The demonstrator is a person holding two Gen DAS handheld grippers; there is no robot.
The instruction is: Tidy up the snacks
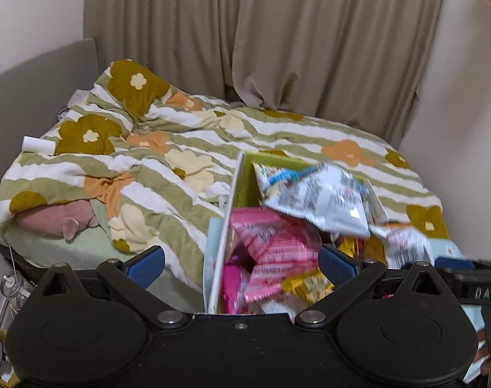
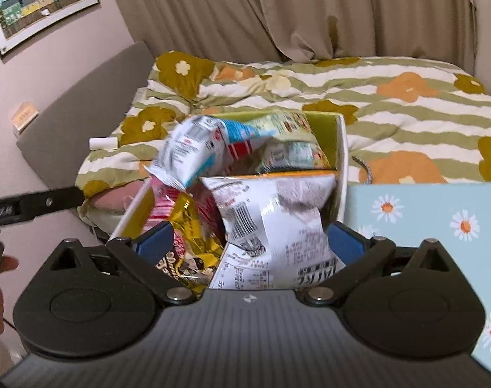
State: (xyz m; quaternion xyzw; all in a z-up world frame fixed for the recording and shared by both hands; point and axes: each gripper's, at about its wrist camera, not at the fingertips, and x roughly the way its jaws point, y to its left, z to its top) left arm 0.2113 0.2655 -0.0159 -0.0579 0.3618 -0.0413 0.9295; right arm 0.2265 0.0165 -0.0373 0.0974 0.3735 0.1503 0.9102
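1. Snack packets (image 2: pixel 271 213) heaped in green-lined box (image 2: pixel 341 148) on floral bedspread (image 2: pixel 407 110).
2. Left gripper (image 1: pixel 242 265): jaws wide apart, empty.
3. Right gripper (image 2: pixel 250 242): jaws wide apart, white packet (image 2: pixel 274 223) between, unpressed.

A bed (image 2: pixel 407 119) is covered by a rumpled quilt (image 1: pixel 168 168) striped green and white and printed with large flowers. On the quilt an open box (image 2: pixel 342 161) with a green inside is set, filled with snack packets (image 2: pixel 271 220). A small white roll (image 1: pixel 38 145) is seen lying near the headboard, and a pink plush (image 1: pixel 64 220) is tucked under the quilt's edge.
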